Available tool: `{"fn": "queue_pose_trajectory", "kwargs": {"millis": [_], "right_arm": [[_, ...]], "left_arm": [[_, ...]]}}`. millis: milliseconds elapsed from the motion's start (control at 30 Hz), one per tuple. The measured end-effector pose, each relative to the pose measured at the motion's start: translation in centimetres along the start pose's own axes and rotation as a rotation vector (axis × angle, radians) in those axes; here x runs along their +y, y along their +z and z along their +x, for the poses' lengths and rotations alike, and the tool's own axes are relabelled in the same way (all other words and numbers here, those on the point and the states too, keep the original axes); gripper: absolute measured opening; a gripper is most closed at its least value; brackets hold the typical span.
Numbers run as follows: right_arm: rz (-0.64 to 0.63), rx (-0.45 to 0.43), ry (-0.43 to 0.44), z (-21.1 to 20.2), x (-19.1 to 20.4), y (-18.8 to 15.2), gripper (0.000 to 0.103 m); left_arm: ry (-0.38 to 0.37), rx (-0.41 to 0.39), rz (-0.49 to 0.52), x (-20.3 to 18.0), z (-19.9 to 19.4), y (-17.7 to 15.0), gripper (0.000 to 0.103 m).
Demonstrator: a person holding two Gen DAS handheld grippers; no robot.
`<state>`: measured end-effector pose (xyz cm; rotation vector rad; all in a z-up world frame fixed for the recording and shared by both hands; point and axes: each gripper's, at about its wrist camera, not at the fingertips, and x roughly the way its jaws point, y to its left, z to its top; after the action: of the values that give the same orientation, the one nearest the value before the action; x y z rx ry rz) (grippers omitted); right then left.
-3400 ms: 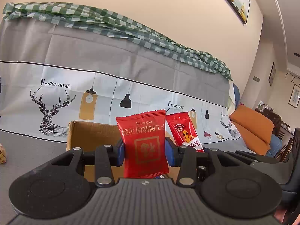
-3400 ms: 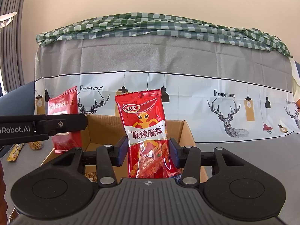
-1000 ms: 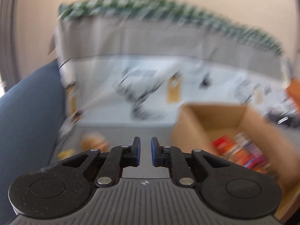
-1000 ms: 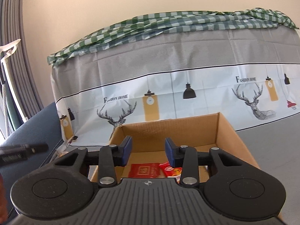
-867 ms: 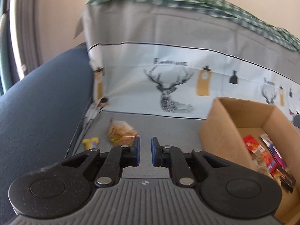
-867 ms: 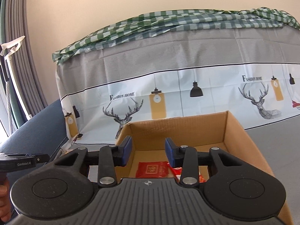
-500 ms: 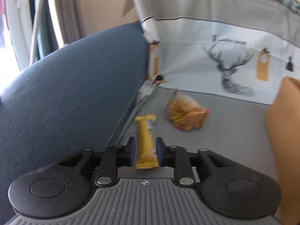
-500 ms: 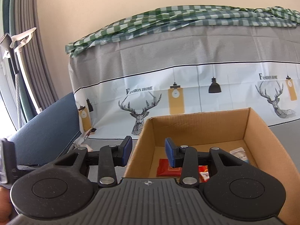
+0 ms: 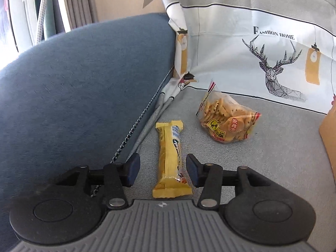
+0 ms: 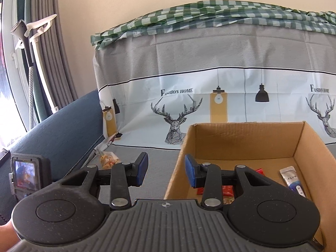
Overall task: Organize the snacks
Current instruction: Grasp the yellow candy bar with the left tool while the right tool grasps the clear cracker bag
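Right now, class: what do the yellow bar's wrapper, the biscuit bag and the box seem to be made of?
Yellow bar: probably glossy plastic film, crimped ends. Biscuit bag: clear crinkly plastic, biscuits showing through. Box: brown matte cardboard, with a raw cut rim.

"FASHION HOME" printed in black on the pale sofa cover [image 9: 262,48], just above the geometric deer drawing [image 9: 273,67]; same words twice on that cover in the right wrist view. Red and yellow labels with Chinese characters on the cracker bag [image 9: 226,121], too small to read. Lettering on the yellow snack bar [image 9: 171,157] illegible.
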<state>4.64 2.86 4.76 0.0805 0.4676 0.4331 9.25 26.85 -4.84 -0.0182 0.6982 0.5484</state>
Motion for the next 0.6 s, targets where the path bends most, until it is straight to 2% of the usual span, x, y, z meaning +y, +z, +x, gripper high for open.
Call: {"fn": "queue_pose_trajectory", "kwargs": {"millis": [100, 167, 233, 300, 400, 533, 600], "right_arm": [[-0.03, 0.005, 0.013, 0.3, 1.1, -0.2, 0.041], [-0.055, 0.005, 0.022, 0.5, 2.0, -0.3, 0.041], [-0.083, 0.003, 0.028, 0.8, 2.9, -0.4, 0.041], [-0.118, 0.005, 0.035, 1.1, 3.8, -0.5, 0.042], [-0.14, 0.019, 0.056, 1.7, 4.7, -0.6, 0.042], [-0.095, 0.052, 0.092, 2.6, 5.4, 0.1, 0.043], [-0.066, 0.094, 0.111, 3.8, 5.9, 0.7, 0.047]], "left_arm": [[-0.02, 0.035, -0.053, 0.5, 1.0, 0.3, 0.047], [-0.024, 0.064, -0.071, 0.7, 1.7, 0.4, 0.024], [-0.03, 0.068, -0.08, 0.8, 1.8, 0.4, 0.018], [-0.041, 0.068, -0.094, 1.1, 1.3, 0.5, 0.017], [-0.092, 0.11, -0.186, 2.3, 0.0, 0.6, 0.017], [-0.16, 0.259, -0.39, 4.4, -1.7, -0.9, 0.017], [-0.174, 0.323, -0.447, 4.6, -2.4, -2.1, 0.016]]}}
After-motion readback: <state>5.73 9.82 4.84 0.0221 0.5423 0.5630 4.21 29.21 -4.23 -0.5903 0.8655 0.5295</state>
